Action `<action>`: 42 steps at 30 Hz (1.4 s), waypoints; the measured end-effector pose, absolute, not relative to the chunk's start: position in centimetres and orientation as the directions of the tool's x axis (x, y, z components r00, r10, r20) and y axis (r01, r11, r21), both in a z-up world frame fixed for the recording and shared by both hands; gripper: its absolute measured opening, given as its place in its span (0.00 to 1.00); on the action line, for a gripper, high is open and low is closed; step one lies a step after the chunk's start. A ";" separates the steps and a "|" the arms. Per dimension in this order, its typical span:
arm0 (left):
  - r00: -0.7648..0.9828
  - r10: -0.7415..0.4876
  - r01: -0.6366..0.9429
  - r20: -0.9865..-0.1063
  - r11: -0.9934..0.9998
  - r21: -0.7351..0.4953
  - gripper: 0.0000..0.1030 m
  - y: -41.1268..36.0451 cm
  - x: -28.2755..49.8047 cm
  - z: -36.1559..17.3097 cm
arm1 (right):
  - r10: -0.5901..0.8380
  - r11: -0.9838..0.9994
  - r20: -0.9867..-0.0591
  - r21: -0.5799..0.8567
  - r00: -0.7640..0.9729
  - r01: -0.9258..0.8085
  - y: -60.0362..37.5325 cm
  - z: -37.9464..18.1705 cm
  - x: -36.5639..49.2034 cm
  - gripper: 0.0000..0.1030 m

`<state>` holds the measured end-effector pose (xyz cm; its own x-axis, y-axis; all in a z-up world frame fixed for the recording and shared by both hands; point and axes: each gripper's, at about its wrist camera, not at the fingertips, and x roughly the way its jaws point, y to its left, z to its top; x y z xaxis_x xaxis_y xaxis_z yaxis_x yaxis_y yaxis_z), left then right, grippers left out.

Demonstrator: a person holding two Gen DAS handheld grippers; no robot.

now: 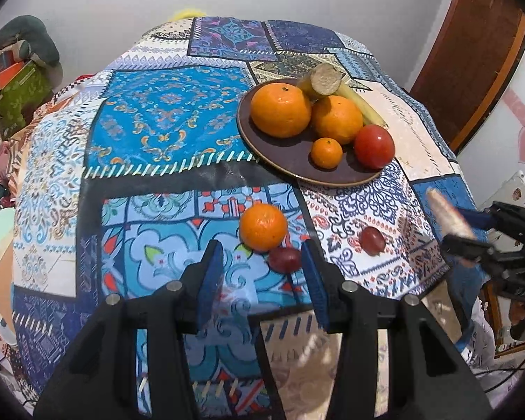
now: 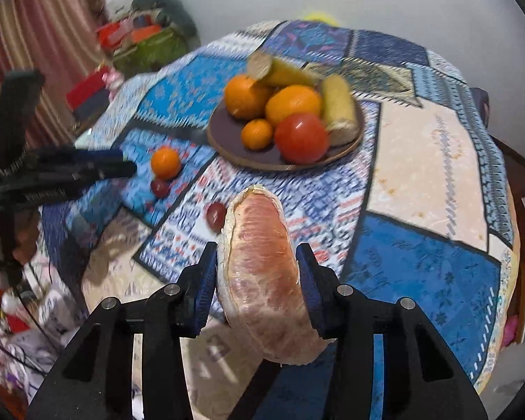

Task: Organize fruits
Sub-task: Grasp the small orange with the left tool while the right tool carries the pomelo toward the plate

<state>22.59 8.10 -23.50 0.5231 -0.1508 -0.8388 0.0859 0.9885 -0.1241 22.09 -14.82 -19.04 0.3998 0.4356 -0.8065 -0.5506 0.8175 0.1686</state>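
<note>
Currently the right gripper (image 2: pixel 257 280) clamps a peeled pink pomelo wedge (image 2: pixel 262 280) between its blue pads, held above the near table edge, well short of the brown round plate (image 2: pixel 227 147). The left gripper (image 1: pixel 262 266) hovers wide-jawed just behind a small orange mandarin (image 1: pixel 263 226) and a dark red grape (image 1: pixel 284 259). Judgement: carry the wedge level and set it on the plate's bare front; grip gently, the flesh is probably soft. A second grape (image 1: pixel 372 240) lies apart.
</note>
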 end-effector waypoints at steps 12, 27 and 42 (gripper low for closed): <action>0.474 -0.156 0.085 -0.866 0.988 -0.131 0.40 7.2 26.5 -26.1 | 0.440 0.849 -0.767 0.187 0.468 -0.494 -15.9 -18.3 25.1 0.40; 0.495 -0.153 0.069 -0.855 0.988 -0.137 0.36 7.5 26.9 -25.7 | 0.446 0.848 -0.755 0.185 0.481 -0.496 -15.8 -18.2 25.7 0.40; 0.551 -0.175 0.104 -0.816 0.985 -0.140 0.36 6.0 29.2 -22.4 | 0.453 0.859 -0.696 0.175 0.557 -0.481 -15.3 -15.6 28.3 0.40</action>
